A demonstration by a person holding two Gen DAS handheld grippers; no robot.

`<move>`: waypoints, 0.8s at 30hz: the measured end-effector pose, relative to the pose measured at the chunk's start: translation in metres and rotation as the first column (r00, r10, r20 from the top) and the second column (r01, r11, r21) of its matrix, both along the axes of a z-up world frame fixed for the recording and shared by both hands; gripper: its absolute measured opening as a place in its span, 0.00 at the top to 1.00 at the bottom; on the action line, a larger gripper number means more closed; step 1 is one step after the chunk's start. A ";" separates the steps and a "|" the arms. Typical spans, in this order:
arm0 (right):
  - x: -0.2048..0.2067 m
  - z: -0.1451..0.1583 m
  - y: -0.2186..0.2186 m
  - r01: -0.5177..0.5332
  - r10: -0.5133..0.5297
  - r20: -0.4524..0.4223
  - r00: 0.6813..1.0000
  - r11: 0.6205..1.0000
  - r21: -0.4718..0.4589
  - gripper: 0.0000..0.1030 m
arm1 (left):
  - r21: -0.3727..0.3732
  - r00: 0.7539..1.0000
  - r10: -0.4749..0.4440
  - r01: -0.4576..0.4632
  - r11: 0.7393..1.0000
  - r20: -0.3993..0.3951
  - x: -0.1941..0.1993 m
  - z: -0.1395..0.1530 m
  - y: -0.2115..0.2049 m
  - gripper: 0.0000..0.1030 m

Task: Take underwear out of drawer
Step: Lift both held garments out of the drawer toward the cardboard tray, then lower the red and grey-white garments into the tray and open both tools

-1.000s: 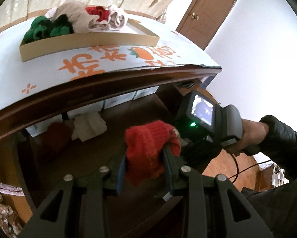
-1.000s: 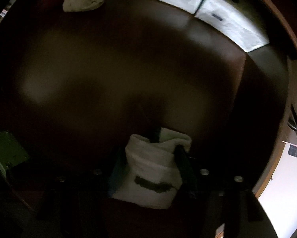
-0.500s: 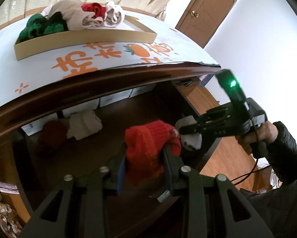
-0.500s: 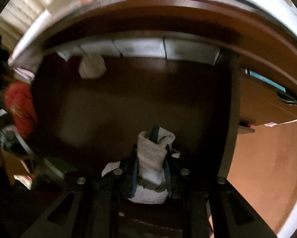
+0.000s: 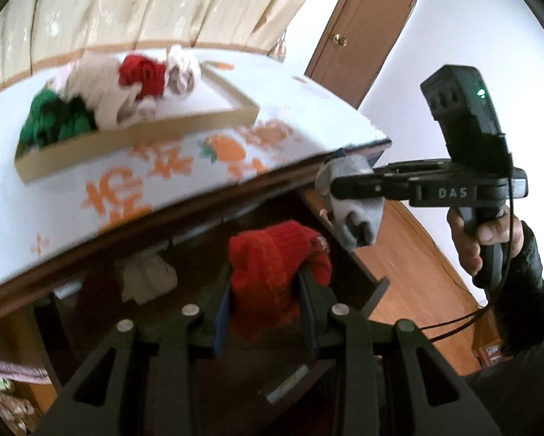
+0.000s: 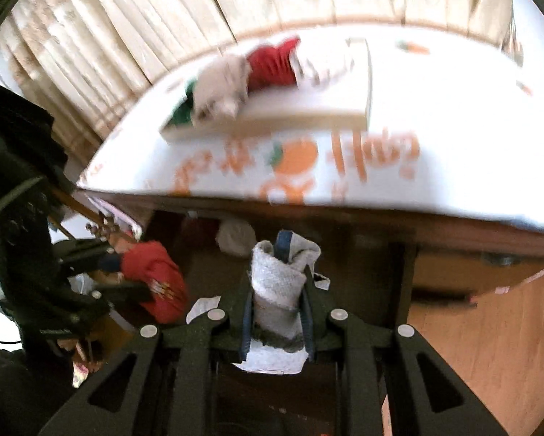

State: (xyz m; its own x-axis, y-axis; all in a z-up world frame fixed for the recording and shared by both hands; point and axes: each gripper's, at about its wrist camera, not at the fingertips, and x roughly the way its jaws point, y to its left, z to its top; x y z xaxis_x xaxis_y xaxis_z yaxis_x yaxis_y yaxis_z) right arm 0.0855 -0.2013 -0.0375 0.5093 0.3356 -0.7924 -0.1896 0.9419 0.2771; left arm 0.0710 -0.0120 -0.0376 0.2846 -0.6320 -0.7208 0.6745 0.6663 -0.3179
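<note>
Clamped between the two fingers of the left hand-held gripper [image 5: 265, 292] is a red knitted piece of underwear [image 5: 272, 272], bunched into a soft lump that bulges above the fingertips and droops a little to the right; a small pale print shows at its upper right edge. Just as firmly, the right hand-held gripper [image 6: 277, 292] is closed on a white-grey ribbed piece [image 6: 279, 279], rolled upright with a dark band near its lower end and a blue strip poking out of its top. Both bundles are held in the air in front of the open dark wooden drawer [image 5: 375, 289], inside which another pale piece [image 5: 146, 278] lies near the back. Above the drawer the worktop [image 5: 72, 196] carries a white cover printed with orange figures, and on it stands a shallow cardboard tray [image 5: 137, 140] heaped with green, beige, red and white garments. Behind hang cream curtains [image 5: 145, 3], and a brown door [image 5: 362, 25] stands to the right.
</note>
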 end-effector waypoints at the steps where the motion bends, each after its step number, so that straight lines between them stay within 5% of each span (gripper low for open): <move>1: -0.003 0.007 -0.003 0.001 -0.001 0.017 1.000 1.000 0.003 0.76 | 0.001 1.000 0.001 -0.001 1.000 0.014 0.002 0.004 -0.003 0.69; 15: 0.035 0.069 -0.008 0.074 -0.050 0.266 0.963 0.994 -0.082 0.76 | -0.089 0.985 0.100 -0.088 0.992 0.143 0.055 0.053 -0.041 0.69; 24: 0.082 0.069 -0.028 0.144 -0.122 0.302 0.945 0.988 -0.054 0.76 | -0.093 0.951 0.211 -0.195 0.976 0.226 0.097 0.054 -0.061 0.69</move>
